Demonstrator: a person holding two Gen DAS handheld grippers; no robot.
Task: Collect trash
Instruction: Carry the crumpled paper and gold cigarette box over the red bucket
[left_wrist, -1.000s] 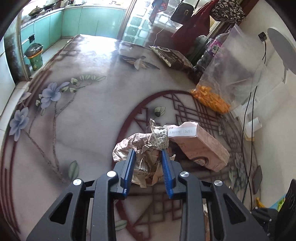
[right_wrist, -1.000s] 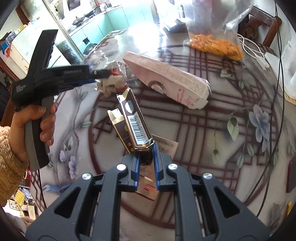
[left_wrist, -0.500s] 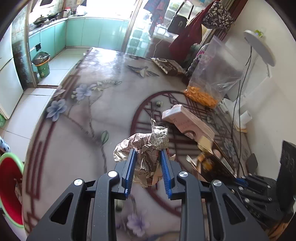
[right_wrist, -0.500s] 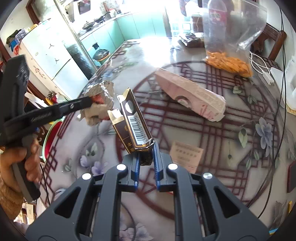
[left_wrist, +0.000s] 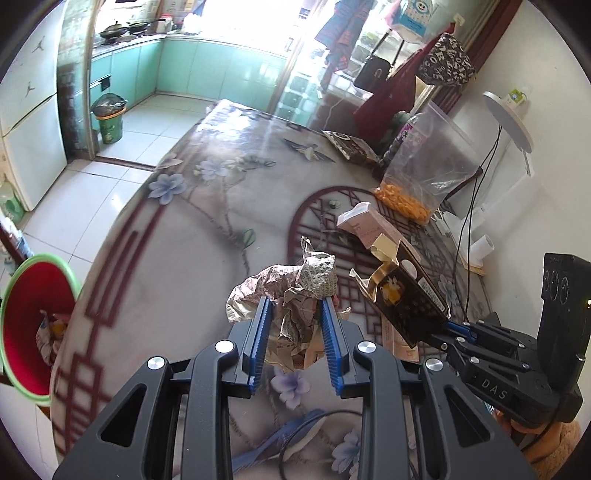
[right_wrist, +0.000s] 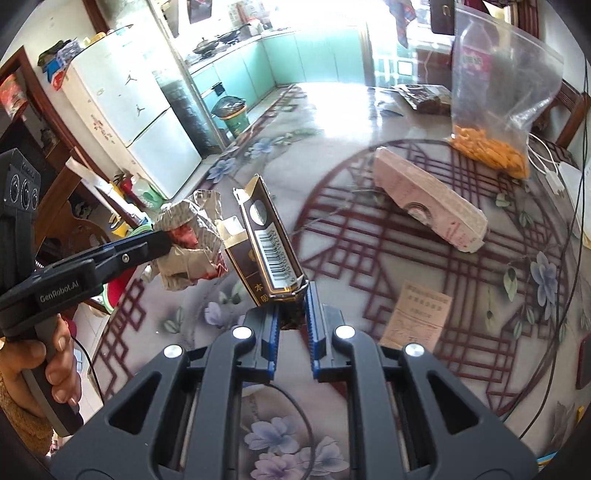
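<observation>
Above glossy table (left_wrist: 192, 236) | left tongs (left_wrist: 295, 325) clamp crumpled newspaper (left_wrist: 295, 291) | right tongs (right_wrist: 291, 317) pinch rigid dark carton (right_wrist: 266, 240)

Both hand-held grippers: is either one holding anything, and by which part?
The left hand-held gripper clamps a crumpled newspaper wad across its middle. The right hand-held gripper grips an opened dark cigarette pack by its bottom end.

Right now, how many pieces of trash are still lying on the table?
2: a pink box in the middle and a paper slip nearer the grippers. The snack bag looks kept; more may lie out of view.
</observation>
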